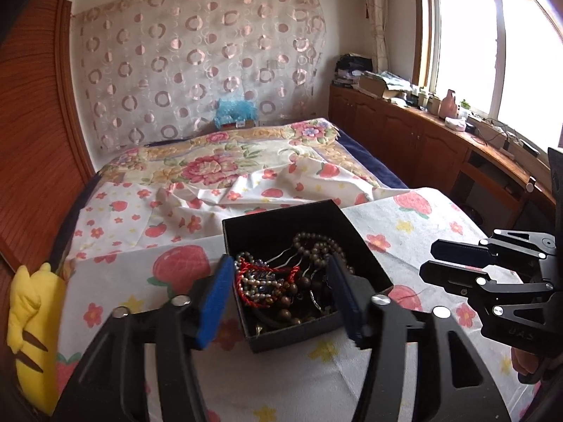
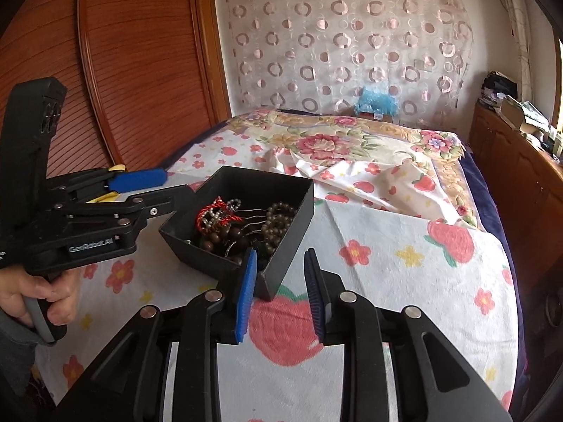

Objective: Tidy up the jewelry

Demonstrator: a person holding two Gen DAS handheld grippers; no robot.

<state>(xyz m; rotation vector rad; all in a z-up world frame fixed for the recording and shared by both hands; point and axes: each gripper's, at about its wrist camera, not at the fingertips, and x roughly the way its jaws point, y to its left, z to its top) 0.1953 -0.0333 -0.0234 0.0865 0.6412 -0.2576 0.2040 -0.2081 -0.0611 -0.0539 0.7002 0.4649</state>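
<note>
Black open box (image 1: 366,256) on strawberry-print sheet (image 1: 404,242), heaped with brown beads (image 1: 316,242), red cord (image 1: 281,270). Left gripper (image 1: 281,299) jaws apart; right gripper (image 2: 278,295) jaws apart, empty.

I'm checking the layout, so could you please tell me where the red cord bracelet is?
The red cord bracelet lies inside the black box on the bed, at the left of the jewelry pile beside brown beads.

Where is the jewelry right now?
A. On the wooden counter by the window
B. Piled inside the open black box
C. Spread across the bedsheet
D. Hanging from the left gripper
B: the beaded bracelets and red cord lie heaped inside the open black box on the bed; neither gripper holds any.
</note>
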